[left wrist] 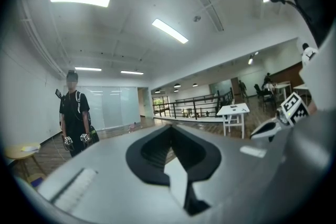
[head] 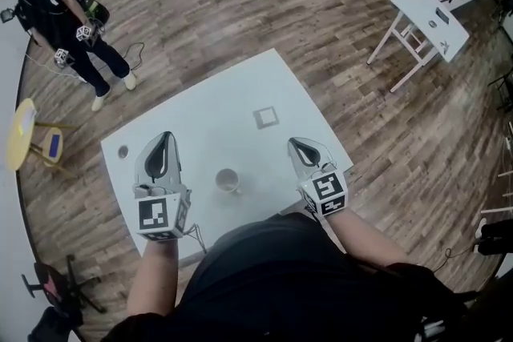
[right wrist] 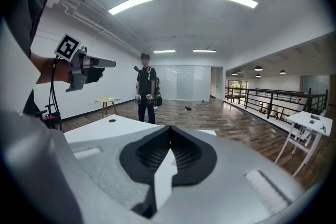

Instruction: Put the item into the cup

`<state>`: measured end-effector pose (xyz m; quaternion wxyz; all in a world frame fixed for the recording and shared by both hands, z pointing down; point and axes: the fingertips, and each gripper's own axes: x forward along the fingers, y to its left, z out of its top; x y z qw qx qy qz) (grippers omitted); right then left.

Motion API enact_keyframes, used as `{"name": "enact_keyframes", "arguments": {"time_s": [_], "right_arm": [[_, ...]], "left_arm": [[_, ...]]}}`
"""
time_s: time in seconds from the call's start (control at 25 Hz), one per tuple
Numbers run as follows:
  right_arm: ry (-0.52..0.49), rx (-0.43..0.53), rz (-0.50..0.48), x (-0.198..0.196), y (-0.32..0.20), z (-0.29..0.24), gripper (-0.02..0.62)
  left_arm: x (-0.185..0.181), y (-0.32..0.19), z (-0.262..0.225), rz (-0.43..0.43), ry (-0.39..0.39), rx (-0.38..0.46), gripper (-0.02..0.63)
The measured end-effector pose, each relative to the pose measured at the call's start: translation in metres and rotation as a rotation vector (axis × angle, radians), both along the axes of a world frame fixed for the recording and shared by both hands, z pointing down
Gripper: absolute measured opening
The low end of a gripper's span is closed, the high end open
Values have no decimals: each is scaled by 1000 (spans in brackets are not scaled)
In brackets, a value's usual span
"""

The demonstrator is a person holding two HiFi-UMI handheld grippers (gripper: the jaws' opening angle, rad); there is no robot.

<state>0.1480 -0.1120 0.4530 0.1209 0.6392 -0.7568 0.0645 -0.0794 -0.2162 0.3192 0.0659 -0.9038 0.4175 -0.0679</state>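
left tool [head: 166, 138] and right tool [head: 296, 143] both closed, empty, flanking cup [head: 227, 181] on table [head: 232, 96].

The table [head: 232, 104] is white, the cup [head: 228, 181] pale, the square item [head: 266, 118] grey; the floor [head: 240, 4] is brown planking. The left gripper [head: 166, 142] and right gripper [head: 296, 145] are light grey with black pads and black-and-white square markers.

A large, bare studio or lab hall: plank floor [head: 240, 4], white tables [head: 429, 18], black railing [right wrist: 265, 98], ceiling strip lights [right wrist: 131, 3].
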Motion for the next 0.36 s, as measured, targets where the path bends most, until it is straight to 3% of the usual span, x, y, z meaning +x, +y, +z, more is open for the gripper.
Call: {"name": "enact_keyframes", "arguments": {"time_s": [0.36], "right_arm": [[8,-7,-11,3,-4,4,2]], "left_arm": [[-5,-4,7,-27,8,-19,8]]}}
